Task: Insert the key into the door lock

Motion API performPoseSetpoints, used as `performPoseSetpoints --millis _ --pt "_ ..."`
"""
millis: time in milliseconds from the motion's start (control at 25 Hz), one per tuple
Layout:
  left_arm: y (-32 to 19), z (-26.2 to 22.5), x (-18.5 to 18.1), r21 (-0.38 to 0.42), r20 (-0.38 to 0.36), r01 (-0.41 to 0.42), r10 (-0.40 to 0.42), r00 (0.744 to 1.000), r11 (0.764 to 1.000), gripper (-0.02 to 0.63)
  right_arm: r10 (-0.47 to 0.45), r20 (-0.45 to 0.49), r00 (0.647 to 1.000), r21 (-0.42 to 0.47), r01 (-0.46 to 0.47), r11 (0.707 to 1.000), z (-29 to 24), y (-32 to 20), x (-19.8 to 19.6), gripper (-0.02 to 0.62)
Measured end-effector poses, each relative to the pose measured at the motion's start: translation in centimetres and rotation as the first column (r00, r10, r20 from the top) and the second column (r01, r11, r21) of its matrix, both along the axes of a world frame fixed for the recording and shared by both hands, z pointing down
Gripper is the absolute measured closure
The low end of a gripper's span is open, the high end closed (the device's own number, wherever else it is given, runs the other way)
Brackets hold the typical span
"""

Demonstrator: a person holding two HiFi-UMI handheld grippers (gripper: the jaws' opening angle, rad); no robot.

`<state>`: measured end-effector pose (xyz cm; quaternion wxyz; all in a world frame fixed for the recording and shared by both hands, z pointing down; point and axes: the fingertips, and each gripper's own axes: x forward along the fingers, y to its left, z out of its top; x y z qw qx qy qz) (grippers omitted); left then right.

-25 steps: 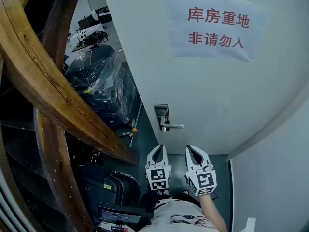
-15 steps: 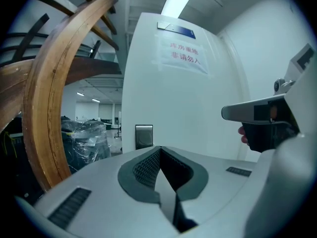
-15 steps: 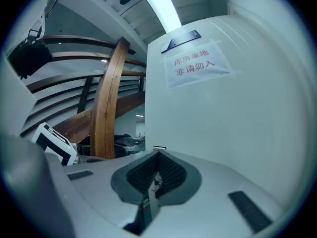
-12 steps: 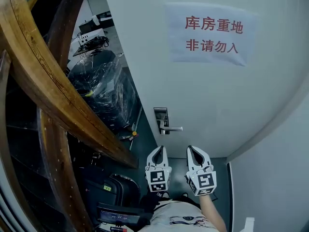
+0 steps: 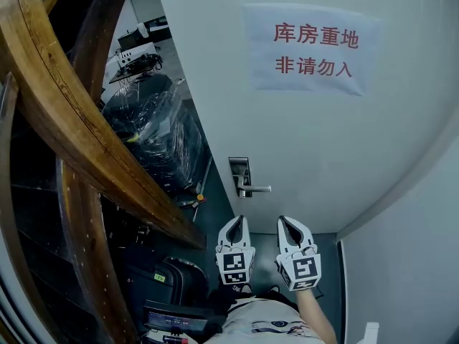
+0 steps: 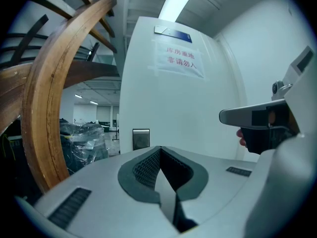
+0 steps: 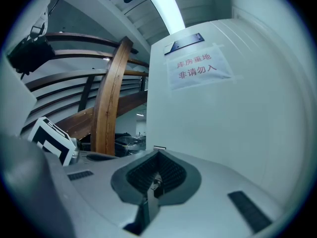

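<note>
The white door (image 5: 308, 142) carries a metal lock plate (image 5: 240, 172) with a lever handle (image 5: 258, 188) at its left edge. Both grippers are held side by side below the handle, pointing at the door and apart from it. My left gripper (image 5: 234, 221) is shut with nothing between its pads; beyond it the lock plate (image 6: 141, 139) shows in the left gripper view. My right gripper (image 5: 289, 222) is shut on a small metal piece, seemingly the key (image 7: 156, 181), deep between the pads. The right gripper (image 6: 233, 117) also shows at the right of the left gripper view.
A paper sign (image 5: 312, 49) with red print hangs on the door. Curved wooden beams (image 5: 79, 142) rise close on the left, behind them a plastic-wrapped load (image 5: 154, 131). A dark case (image 5: 161, 282) lies on the floor. A white wall (image 5: 409, 264) closes the right side.
Almost nothing: the head view has shifted slightly. Both grippers keep their places below the handle with their jaws closed.
</note>
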<state>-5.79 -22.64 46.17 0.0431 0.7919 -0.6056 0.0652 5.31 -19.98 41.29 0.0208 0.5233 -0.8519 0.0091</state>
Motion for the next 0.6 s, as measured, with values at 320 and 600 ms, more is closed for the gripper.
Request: performPoseSetpoints --millis 320,600 --pt "-0.08 -0.12 -0.32 0.003 -0.002 0.000 0.000 1.000 1.000 0.603 -0.005 -0.003 1.000 0.005 0.005 1.000 0.03 -0.17 -0.39 0.589" --pt "-0.67 -0.28 -0.71 0.010 -0.001 0.002 -0.002 1.000 1.000 0.603 0.000 -0.006 1.000 0.008 0.000 1.000 -0.10 -0.75 -0.63 0.589"
